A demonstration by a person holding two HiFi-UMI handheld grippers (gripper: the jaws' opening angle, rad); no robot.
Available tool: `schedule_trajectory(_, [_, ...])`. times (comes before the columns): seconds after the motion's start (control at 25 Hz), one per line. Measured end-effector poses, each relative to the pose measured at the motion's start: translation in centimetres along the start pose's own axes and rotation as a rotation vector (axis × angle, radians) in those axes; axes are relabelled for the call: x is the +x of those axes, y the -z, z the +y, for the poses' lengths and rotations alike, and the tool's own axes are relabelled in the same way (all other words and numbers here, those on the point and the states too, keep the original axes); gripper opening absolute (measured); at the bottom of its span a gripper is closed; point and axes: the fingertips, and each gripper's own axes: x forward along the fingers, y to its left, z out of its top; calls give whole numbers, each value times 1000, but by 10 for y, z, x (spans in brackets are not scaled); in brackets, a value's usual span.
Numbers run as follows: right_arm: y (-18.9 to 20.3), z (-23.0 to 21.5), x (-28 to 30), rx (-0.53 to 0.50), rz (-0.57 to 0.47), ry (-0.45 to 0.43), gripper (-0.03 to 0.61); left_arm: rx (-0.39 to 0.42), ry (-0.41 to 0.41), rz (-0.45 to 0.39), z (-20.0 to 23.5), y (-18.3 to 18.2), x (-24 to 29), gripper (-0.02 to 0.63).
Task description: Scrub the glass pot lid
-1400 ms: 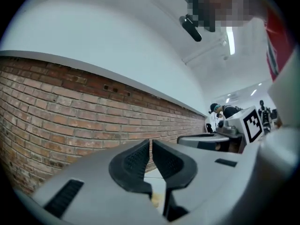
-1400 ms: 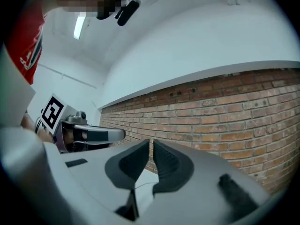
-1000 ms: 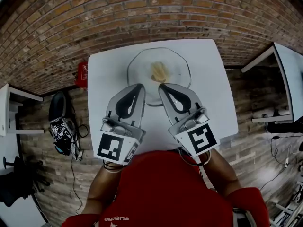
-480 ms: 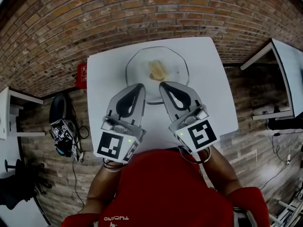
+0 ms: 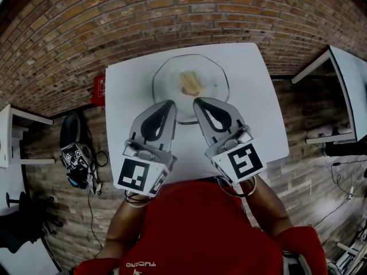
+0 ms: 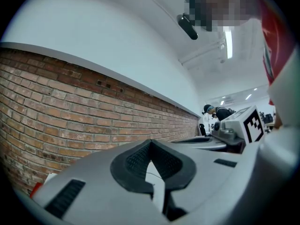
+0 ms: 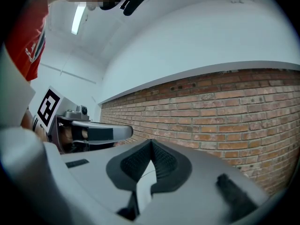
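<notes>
The glass pot lid (image 5: pixel 213 80) lies flat on the white table (image 5: pixel 255 128), toward its far side. A yellowish lump (image 5: pixel 190 85) rests on its middle (perhaps a sponge, though it is too small to be sure). The left gripper (image 5: pixel 168 104) and right gripper (image 5: pixel 198 101) hover side by side at the lid's near edge, pointing level. Each has its jaws clenched on nothing, and each gripper's own view shows the dark pads meeting at the tips. Neither seems to touch the lid or the lump. No suds, water or smears can be made out on the glass, so this fits a lid waiting for its scrub or one scrubbed and left with the lump on top
</notes>
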Motion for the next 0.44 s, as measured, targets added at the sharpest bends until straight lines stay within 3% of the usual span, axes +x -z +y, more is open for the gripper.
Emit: schedule_trajectory(0.44, [-3,5,1,1,-4,-3,29,-1,-1,5,1,0,-5,17])
